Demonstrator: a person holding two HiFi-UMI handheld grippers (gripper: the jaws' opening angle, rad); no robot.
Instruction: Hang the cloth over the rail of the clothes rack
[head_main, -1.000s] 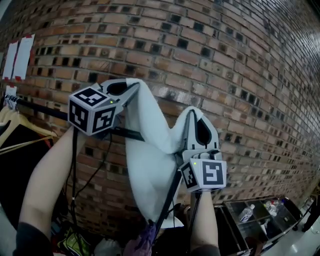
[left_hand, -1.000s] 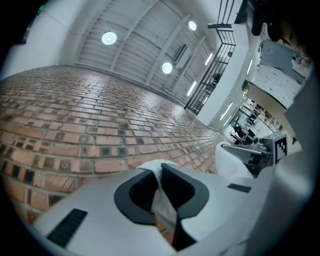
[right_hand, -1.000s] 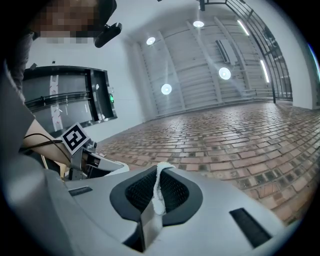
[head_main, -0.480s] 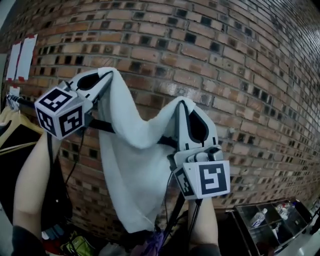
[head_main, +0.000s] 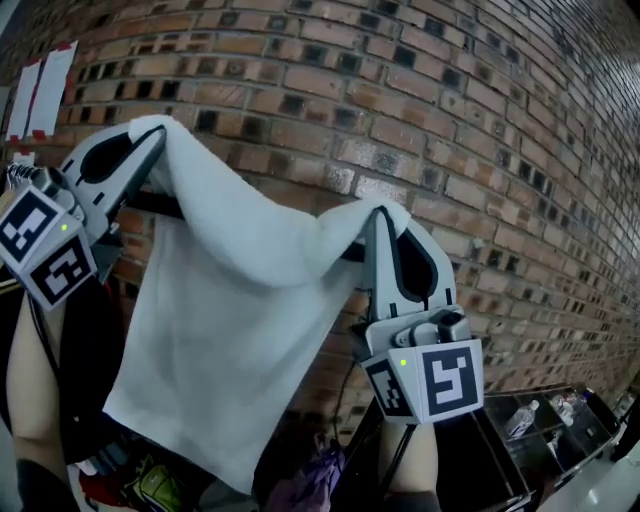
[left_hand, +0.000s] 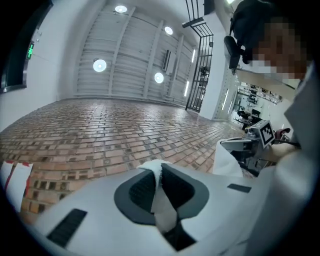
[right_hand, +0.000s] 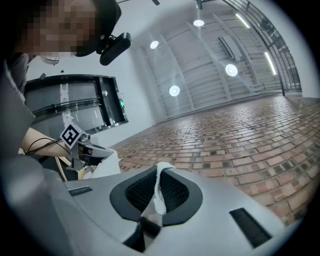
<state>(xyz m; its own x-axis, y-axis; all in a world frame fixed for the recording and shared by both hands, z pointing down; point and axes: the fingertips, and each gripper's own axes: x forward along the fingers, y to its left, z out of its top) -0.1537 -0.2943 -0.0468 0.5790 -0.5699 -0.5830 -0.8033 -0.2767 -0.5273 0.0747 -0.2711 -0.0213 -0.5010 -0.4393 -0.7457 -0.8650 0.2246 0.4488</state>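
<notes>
Narrowly parted, left gripper (head_main: 158, 138) jaws pinching white cloth (head_main: 220, 340) edge, right gripper (head_main: 381, 213) jaws likewise clamped on it

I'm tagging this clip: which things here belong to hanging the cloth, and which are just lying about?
Part of the job: white cloth; left gripper and right gripper, both clamped on its top edge; dark rail.
Just about: taped papers; brick wall; bottles, lower right.
</notes>
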